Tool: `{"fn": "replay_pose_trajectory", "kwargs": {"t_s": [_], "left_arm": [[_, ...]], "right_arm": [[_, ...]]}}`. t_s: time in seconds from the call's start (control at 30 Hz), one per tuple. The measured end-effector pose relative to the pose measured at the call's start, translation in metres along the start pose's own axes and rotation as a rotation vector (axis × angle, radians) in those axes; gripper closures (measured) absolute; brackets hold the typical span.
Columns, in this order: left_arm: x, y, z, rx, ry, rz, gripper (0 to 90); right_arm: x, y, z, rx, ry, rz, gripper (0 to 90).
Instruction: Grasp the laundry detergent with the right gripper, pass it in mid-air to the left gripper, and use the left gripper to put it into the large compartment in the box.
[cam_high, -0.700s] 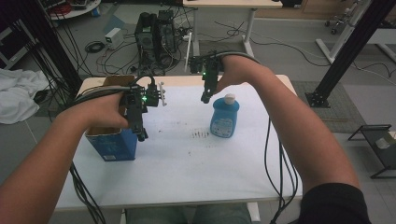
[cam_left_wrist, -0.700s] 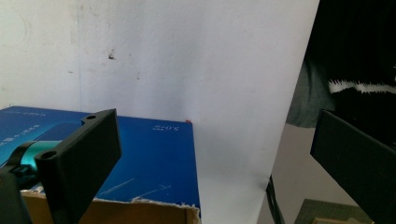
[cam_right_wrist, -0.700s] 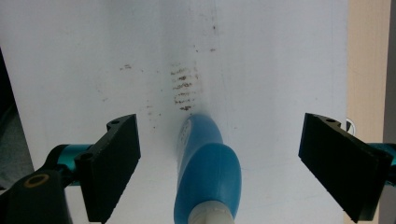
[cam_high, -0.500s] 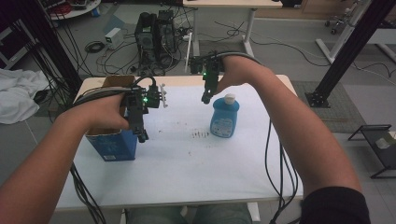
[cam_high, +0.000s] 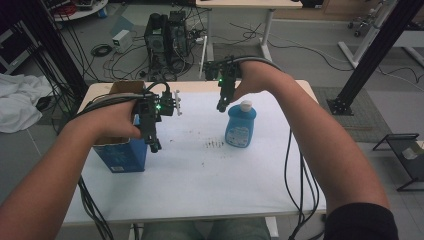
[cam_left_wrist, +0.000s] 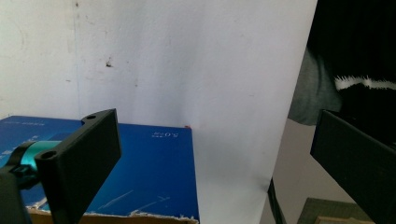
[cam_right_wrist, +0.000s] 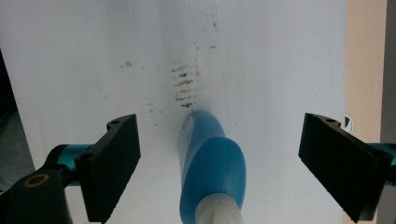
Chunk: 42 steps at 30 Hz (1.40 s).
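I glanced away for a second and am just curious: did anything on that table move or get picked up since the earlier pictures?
Nothing has visibly changed. The left gripper still hangs open beside the blue box, and the right gripper still hovers open above the blue bottle, which stands upright, untouched, on the white table. Neither gripper has taken hold of or let go of anything.

This is a robotics or engineering lab. At twelve o'clock beyond the white worktop (cam_high: 200, 190), a computer tower (cam_high: 167, 37) stands on the grey floor amid tangled cables (cam_high: 107, 55). Black aluminium frame posts (cam_high: 382, 50) rise at two o'clock, and another desk (cam_high: 240, 5) stands farther back.
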<state>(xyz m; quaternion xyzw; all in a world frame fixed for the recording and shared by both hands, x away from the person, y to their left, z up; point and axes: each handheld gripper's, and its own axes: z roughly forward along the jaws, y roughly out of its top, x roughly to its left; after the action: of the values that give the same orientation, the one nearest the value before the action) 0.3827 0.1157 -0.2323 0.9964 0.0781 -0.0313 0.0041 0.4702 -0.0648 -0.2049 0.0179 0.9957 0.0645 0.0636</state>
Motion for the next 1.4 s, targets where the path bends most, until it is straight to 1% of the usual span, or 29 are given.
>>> {"fn": "replay_pose_trajectory", "kwargs": {"t_s": [0.03,0.13,0.2,0.27,0.33,0.37,0.4,0.43,0.5,0.57,0.6,0.67,0.7,0.77,0.83,0.87,0.9,0.97,1.03,1.1,1.13,1.17,1.23,1.27,1.33,1.37,1.4], "left_arm": [[0.000,0.001,0.000,0.007,-0.003,0.002,1.7],[0.000,0.002,0.000,0.005,-0.002,0.001,1.8],[0.001,0.003,0.001,0.007,-0.002,0.007,1.8],[0.000,0.003,0.004,-0.006,-0.005,0.002,1.8],[0.001,0.003,0.005,-0.001,-0.012,0.006,1.7],[0.001,0.003,0.006,0.002,-0.008,0.002,1.8],[0.001,0.002,0.006,-0.002,-0.006,0.001,1.8],[0.002,0.002,0.006,-0.002,-0.012,0.002,1.7],[0.002,0.003,0.006,0.003,-0.005,0.007,1.8],[0.002,0.003,0.006,-0.002,-0.009,0.009,1.8],[0.002,0.003,0.007,-0.001,-0.008,0.008,1.8],[0.001,0.004,0.006,-0.005,-0.001,0.002,1.8],[0.001,0.005,0.007,-0.008,-0.003,0.005,1.8],[0.001,0.005,0.007,-0.013,-0.003,0.012,1.7],[0.000,0.006,0.008,-0.021,-0.003,0.015,1.8],[0.000,0.006,0.008,-0.019,-0.008,0.017,1.7],[-0.001,0.006,0.009,-0.023,-0.014,0.019,1.8],[-0.001,0.006,0.009,-0.025,-0.013,0.027,1.8],[-0.001,0.006,0.009,-0.028,-0.015,0.024,1.7],[-0.003,0.005,0.009,-0.030,-0.011,0.026,1.8],[-0.004,0.005,0.009,-0.032,-0.004,0.026,1.7],[-0.004,0.004,0.010,-0.037,-0.010,0.026,1.8],[-0.004,0.003,0.010,-0.030,-0.013,0.030,1.7],[-0.004,0.003,0.011,-0.042,-0.008,0.024,1.8],[-0.005,0.001,0.011,-0.042,-0.009,0.025,1.7],[-0.005,0.001,0.012,-0.043,-0.013,0.022,1.8],[-0.005,0.000,0.012,-0.046,-0.007,0.020,1.7]], "right_arm": [[0.001,0.000,0.000,-0.001,0.001,0.000,11.7],[0.000,0.000,0.000,-0.003,0.001,-0.001,11.6],[-0.003,-0.001,0.004,0.000,0.004,0.005,11.7],[-0.004,-0.002,0.005,0.004,0.001,0.018,11.6],[-0.005,-0.003,0.006,-0.007,0.006,0.008,11.7],[-0.005,-0.003,0.006,-0.007,0.002,0.010,11.6],[-0.006,-0.004,0.007,-0.005,0.000,0.002,11.6],[-0.005,-0.004,0.007,-0.010,0.002,0.013,11.6],[-0.004,-0.004,0.007,-0.015,0.004,0.016,11.7],[-0.004,-0.005,0.007,-0.023,0.000,0.022,11.6],[-0.004,-0.005,0.007,-0.025,-0.001,0.011,11.6],[-0.003,-0.007,0.008,-0.035,-0.010,0.017,11.6],[-0.003,-0.007,0.007,-0.041,-0.019,0.015,11.6],[-0.002,-0.009,0.007,-0.062,-0.026,0.034,11.6],[-0.003,-0.011,0.007,-0.091,-0.028,0.041,11.6],[0.000,-0.012,0.007,-0.117,-0.023,0.083,11.6],[-0.001,-0.014,0.007,-0.135,-0.020,0.082,11.6],[-0.002,-0.016,0.007,-0.156,-0.015,0.091,11.6],[-0.001,-0.018,0.008,-0.172,-0.026,0.092,11.6],[-0.001,-0.021,0.012,-0.240,-0.030,0.114,11.6],[-0.002,-0.022,0.012,-0.248,-0.034,0.113,11.6],[-0.002,-0.023,0.013,-0.269,-0.035,0.117,11.6],[-0.003,-0.025,0.013,-0.313,-0.032,0.129,11.6],[-0.003,-0.025,0.013,-0.330,-0.036,0.139,11.6],[-0.004,-0.026,0.013,-0.371,-0.033,0.145,11.6],[-0.004,-0.026,0.013,-0.389,-0.042,0.155,11.6],[-0.004,-0.026,0.013,-0.402,-0.044,0.157,11.6]]}}
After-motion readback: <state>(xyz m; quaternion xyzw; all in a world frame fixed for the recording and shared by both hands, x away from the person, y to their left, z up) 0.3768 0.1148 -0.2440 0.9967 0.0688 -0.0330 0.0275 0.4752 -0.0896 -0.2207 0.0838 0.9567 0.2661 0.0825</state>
